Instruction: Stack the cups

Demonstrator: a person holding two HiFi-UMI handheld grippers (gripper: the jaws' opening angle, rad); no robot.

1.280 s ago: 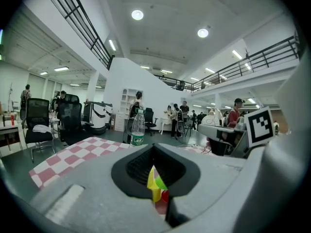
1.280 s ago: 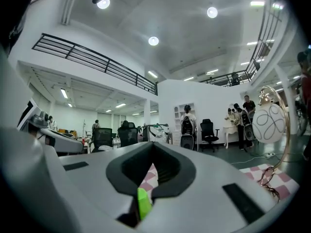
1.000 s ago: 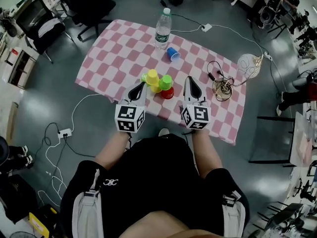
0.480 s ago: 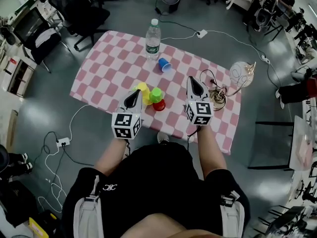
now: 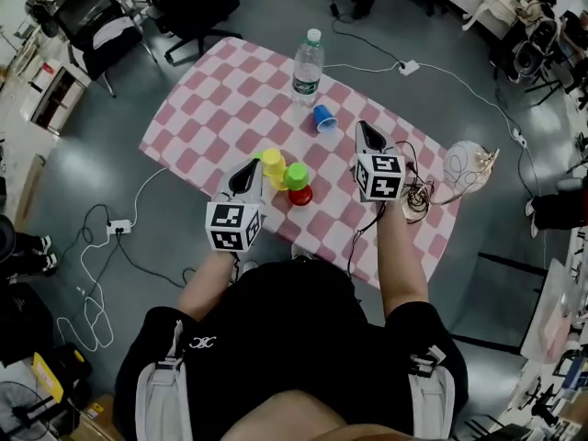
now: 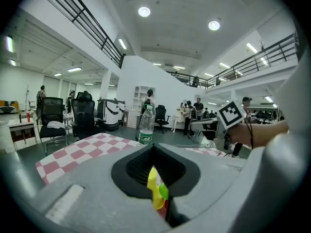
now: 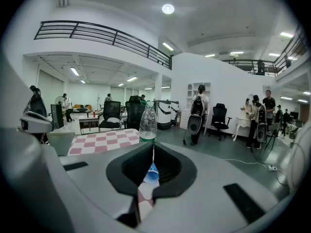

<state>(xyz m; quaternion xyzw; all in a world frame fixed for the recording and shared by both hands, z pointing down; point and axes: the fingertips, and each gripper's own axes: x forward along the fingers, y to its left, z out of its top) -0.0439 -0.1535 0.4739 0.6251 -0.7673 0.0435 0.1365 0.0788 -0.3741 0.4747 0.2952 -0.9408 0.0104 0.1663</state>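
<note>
The closed jaws of the right hand-held gripper (image 7: 153, 147) hide all but a sliver of the blue cup (image 7: 151, 174).

Left gripper (image 5: 250, 175): jaws together with nothing between them; in the head view the tip points to about 1 o'clock, tilted slightly downward.
Right gripper (image 5: 365, 136): jaws together and empty; the tip points to about 11 o'clock, tilted slightly downward; it sits at about 2 o'clock from the left gripper, reached further out.
Left arm (image 5: 207, 283): bare forearm, bent and close to the body, running toward 1 o'clock.
Right arm (image 5: 397, 255): bare forearm, stretched almost straight toward 12 o'clock.
Marker cubes (image 5: 235, 226): one at the rear of each gripper.
</note>
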